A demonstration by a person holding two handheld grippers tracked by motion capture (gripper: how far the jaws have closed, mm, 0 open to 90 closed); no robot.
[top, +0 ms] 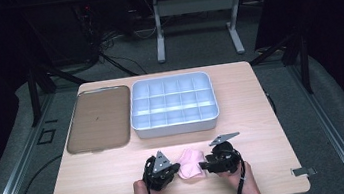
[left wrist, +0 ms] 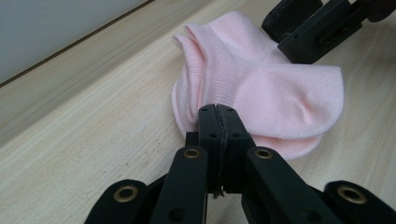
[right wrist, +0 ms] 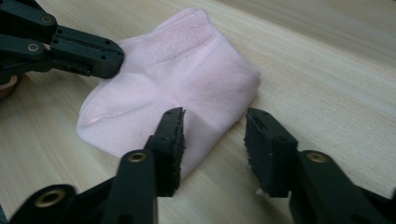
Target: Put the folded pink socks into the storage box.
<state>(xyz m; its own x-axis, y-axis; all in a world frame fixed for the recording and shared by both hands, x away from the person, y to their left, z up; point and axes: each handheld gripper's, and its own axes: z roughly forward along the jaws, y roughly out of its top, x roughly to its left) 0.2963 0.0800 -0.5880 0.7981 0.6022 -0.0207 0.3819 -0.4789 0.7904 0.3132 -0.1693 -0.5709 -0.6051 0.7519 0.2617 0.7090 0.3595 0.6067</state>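
Low at the surface's (top: pixel 121 184) six o'clock edge, both hands are lying level, facing inward. The left gripper (left wrist: pixel 217 122), jaws together, is pinching the pink sock's (top: pixel 191 163) nine o'clock edge. The right gripper (right wrist: pixel 214 140) is straddling its three o'clock edge, jaws apart. The folded sock is lying flat, its long axis running from six toward twelve.

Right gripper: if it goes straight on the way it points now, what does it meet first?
Probably the pink sock: the right gripper has open jaws at the sock's near edge. Beyond it is the left gripper.
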